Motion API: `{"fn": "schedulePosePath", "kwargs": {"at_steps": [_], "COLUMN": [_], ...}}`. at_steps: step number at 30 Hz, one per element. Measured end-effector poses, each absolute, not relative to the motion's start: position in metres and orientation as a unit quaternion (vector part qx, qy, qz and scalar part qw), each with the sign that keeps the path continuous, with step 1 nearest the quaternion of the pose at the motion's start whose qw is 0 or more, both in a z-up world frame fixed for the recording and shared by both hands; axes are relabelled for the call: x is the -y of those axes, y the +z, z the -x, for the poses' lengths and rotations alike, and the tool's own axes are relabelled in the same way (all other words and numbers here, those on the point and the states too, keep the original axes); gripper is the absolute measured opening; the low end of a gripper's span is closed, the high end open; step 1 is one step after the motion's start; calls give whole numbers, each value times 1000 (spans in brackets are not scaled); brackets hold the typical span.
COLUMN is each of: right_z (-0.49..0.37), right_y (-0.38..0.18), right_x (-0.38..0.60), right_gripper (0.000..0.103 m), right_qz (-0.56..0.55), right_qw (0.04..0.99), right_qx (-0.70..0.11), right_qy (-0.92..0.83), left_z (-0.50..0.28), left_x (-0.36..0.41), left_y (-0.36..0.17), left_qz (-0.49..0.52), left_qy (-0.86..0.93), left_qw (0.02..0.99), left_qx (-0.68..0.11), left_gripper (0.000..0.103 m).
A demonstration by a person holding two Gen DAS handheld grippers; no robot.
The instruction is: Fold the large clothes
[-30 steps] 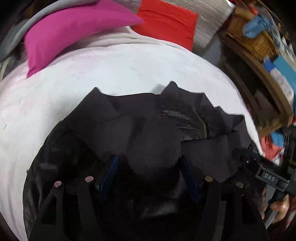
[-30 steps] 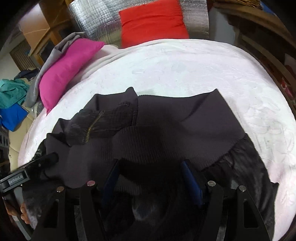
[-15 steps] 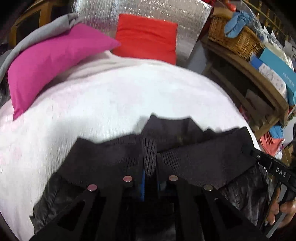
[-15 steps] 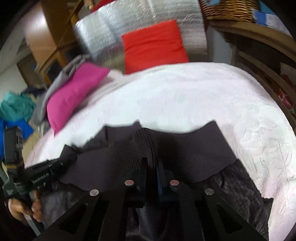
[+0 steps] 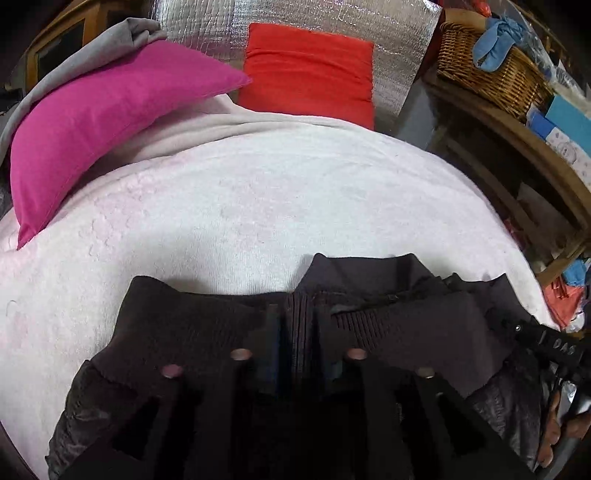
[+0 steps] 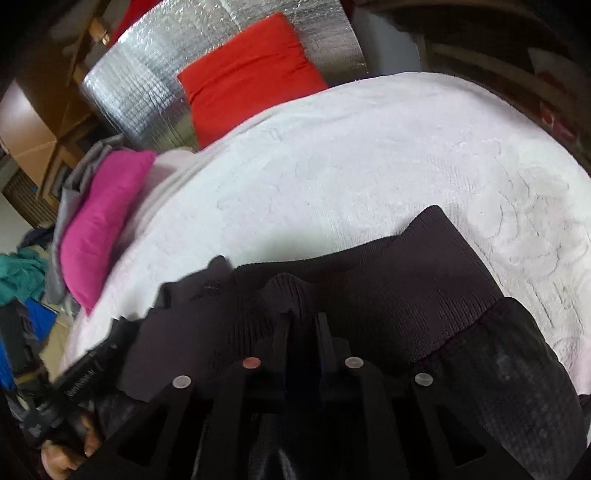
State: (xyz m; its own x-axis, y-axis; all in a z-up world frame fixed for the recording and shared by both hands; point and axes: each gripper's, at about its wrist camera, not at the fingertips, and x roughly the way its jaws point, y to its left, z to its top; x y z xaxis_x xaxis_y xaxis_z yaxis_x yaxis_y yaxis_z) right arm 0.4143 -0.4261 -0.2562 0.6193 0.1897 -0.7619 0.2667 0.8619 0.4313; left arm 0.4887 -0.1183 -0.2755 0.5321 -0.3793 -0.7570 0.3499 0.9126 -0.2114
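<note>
A dark jacket (image 5: pixel 184 325) with a ribbed hem lies on the near part of the white bed (image 5: pixel 258 192). In the left wrist view my left gripper (image 5: pixel 297 317) pinches an upright fold of the ribbed hem; its jaws are opening, and the fabric still fills the gap. In the right wrist view my right gripper (image 6: pixel 303 321) holds another fold of the jacket's (image 6: pixel 424 295) hem the same way, its jaws also opening. Each view shows the other hand-held tool at its edge, with a person's hand (image 6: pixel 62 454) on it.
A pink pillow (image 5: pixel 103 122) and a red pillow (image 5: pixel 310 70) lie at the head of the bed against a silver foil panel (image 5: pixel 332 22). A wooden shelf with a wicker basket (image 5: pixel 491 70) stands at the right. Clothes (image 6: pixel 18 273) lie on the floor to the left.
Both grippers went from wide open over the jacket to closed on its ribbed hem, then widened slightly. The hem edge has been drawn nearer, and the right wrist view has rolled.
</note>
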Motion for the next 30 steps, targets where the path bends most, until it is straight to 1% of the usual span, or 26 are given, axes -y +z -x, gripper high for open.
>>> {"fn": "schedulePosePath", "kwargs": {"at_steps": [1, 2, 3, 6, 9, 11, 16, 19, 21, 22, 23, 24, 25, 27, 28, 30], "right_z": [-409, -401, -389, -354, -332, -328, -335, -348, -355, -358, -360, -361, -362, -361, -360, -356], "right_y": [-251, -244, -235, -209, -205, -212, -236, -249, -255, -257, -258, -259, -260, -257, -255, -248], "right_x": [431, 439, 448, 475, 503, 517, 532, 521, 510, 506, 502, 499, 497, 496, 497, 502], "right_gripper": [40, 61, 73, 73, 73, 73, 72, 72, 71, 70, 60, 48, 44, 28, 25, 20], "right_qz": [-275, -290, -304, -316, -325, -337, -360, -341, -309, -298, -285, -277, -267, -260, -260, -264], "right_qw": [858, 857, 861, 880, 880, 872, 846, 838, 839, 840, 841, 841, 841, 844, 847, 855], "right_qx": [-434, -426, -408, -354, -344, -350, -390, -422, -444, -449, -454, -458, -463, -458, -452, -433], "right_qy": [-19, -15, -11, -21, -47, -58, -51, -51, -60, -66, -72, -80, -90, -100, -103, -109], "left_z": [-486, -482, -480, -465, -453, -448, -458, -468, -472, -476, -478, -481, -482, -483, -484, -484], "left_x": [116, 113, 110, 90, 61, 31, -39, -65, -71, -71, -68, -63, -59, -53, -50, -42], "left_y": [-272, -267, -263, -242, -224, -219, -241, -262, -273, -281, -286, -291, -294, -297, -296, -291], "left_qz": [16, 15, 16, 32, 52, 71, 141, 194, 215, 225, 230, 231, 230, 231, 235, 229], "left_qy": [-210, -210, -211, -227, -228, -212, -152, -142, -147, -155, -164, -179, -188, -191, -197, -206], "left_qw": [873, 870, 869, 872, 878, 884, 868, 842, 826, 812, 805, 796, 791, 793, 797, 803], "left_qx": [-440, -445, -447, -432, -417, -412, -451, -483, -500, -515, -522, -531, -536, -530, -520, -509], "left_gripper": [40, 53, 56, 57, 64, 69, 70, 70, 70, 70, 70, 70, 70, 70, 69, 54]}}
